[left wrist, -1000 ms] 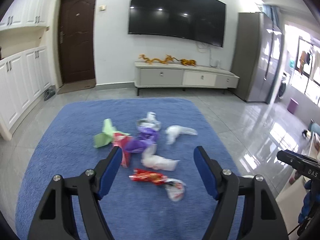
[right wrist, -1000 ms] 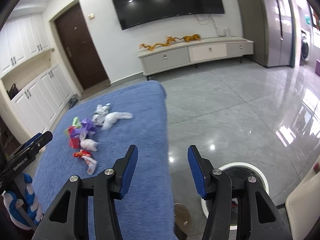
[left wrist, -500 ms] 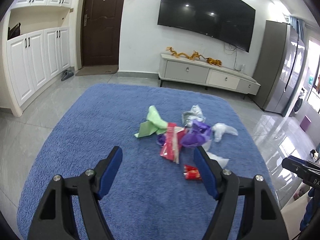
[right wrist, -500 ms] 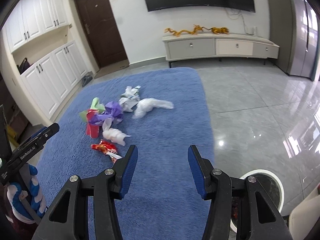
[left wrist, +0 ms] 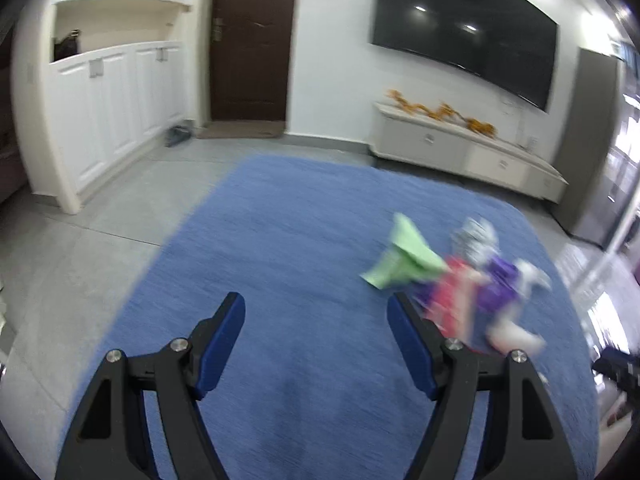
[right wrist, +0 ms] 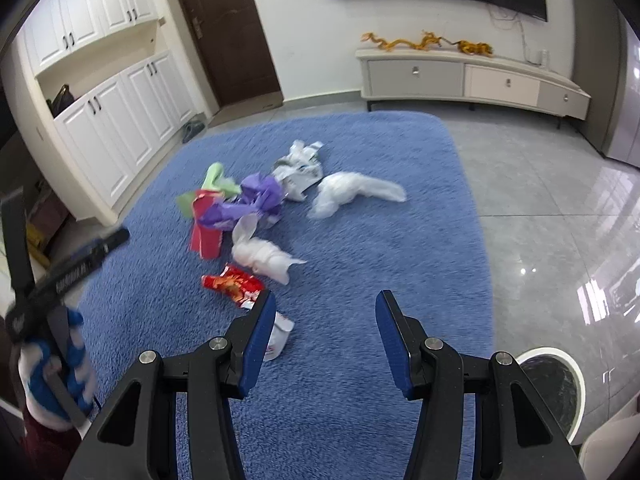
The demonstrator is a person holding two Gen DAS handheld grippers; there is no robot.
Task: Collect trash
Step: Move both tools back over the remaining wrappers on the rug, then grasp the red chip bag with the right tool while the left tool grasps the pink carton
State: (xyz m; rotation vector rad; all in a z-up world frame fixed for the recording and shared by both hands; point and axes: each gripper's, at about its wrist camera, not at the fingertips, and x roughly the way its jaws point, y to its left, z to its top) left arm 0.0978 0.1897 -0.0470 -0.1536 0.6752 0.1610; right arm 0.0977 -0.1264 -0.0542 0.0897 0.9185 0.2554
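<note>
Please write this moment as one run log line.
left gripper: open, empty | right gripper: open, empty | trash: on rug | bin: nearby

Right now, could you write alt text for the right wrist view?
The open right gripper hangs empty over a blue rug near a red snack wrapper, with crumpled white, purple and green trash beyond. A white-rimmed bin is at lower right.

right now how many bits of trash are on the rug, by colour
white: 4 (printed bag, clear-white bag, tissue wad, scrap by the right gripper)
red: 2 (wrapper, snack packet)
green: 1
purple: 1
total: 8
</note>
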